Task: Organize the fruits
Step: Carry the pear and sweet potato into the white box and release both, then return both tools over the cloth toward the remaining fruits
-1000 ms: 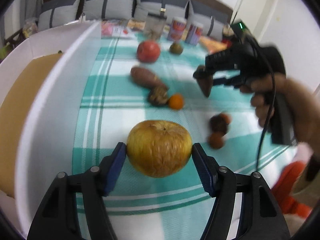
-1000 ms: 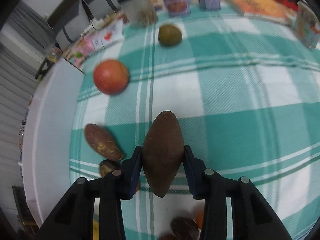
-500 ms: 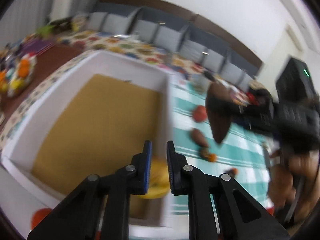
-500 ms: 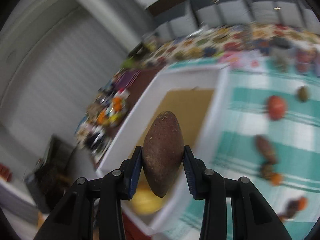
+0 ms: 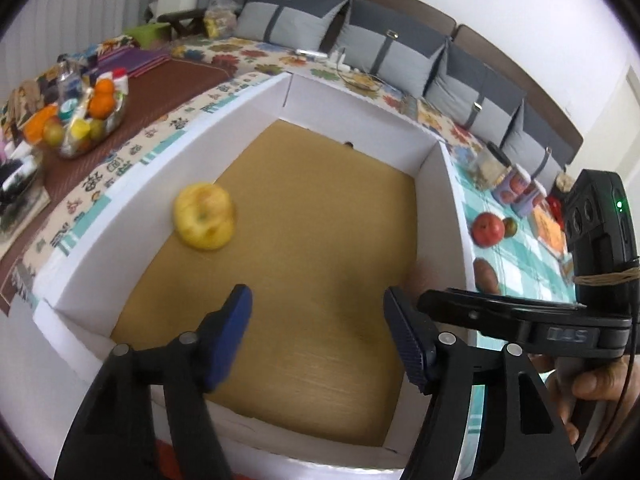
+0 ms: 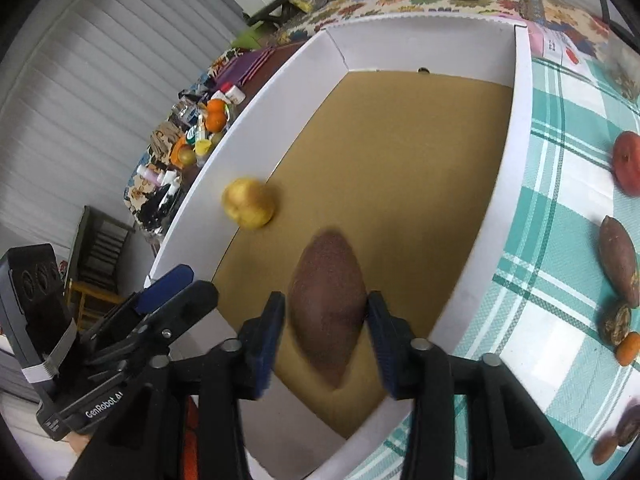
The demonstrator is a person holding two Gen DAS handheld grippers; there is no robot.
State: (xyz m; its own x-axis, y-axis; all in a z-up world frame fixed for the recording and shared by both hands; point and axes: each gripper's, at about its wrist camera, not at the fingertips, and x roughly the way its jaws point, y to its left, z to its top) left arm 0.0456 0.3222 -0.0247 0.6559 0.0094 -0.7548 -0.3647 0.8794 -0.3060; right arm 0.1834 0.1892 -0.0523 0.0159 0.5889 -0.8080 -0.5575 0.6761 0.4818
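A white box (image 5: pixel 452 208) with a brown cardboard floor fills both views. A yellow apple (image 5: pixel 204 216) lies blurred on the floor by the box's left wall, also the yellow apple (image 6: pixel 248 208) in the right wrist view. My left gripper (image 5: pixel 318 336) hangs over the box, its jaws opening with nothing between them. My right gripper (image 6: pixel 326 340) is beside it over the box. Its jaws are opening and a blurred brown sweet potato (image 6: pixel 328 308) sits between the pads with small gaps on both sides.
Right of the box, on a green checked cloth (image 6: pixel 560 208), lie a red apple (image 6: pixel 628 168), another sweet potato (image 6: pixel 618 260) and several small fruits (image 6: pixel 618 332). Jars (image 5: pixel 520 190) stand at the back. A bowl of fruit (image 5: pixel 80 120) sits on a brown table to the left.
Both grippers have swung from the checked cloth to above the box. The left one let go of the yellow apple, now in the box. The right jaws have spread off the sweet potato.
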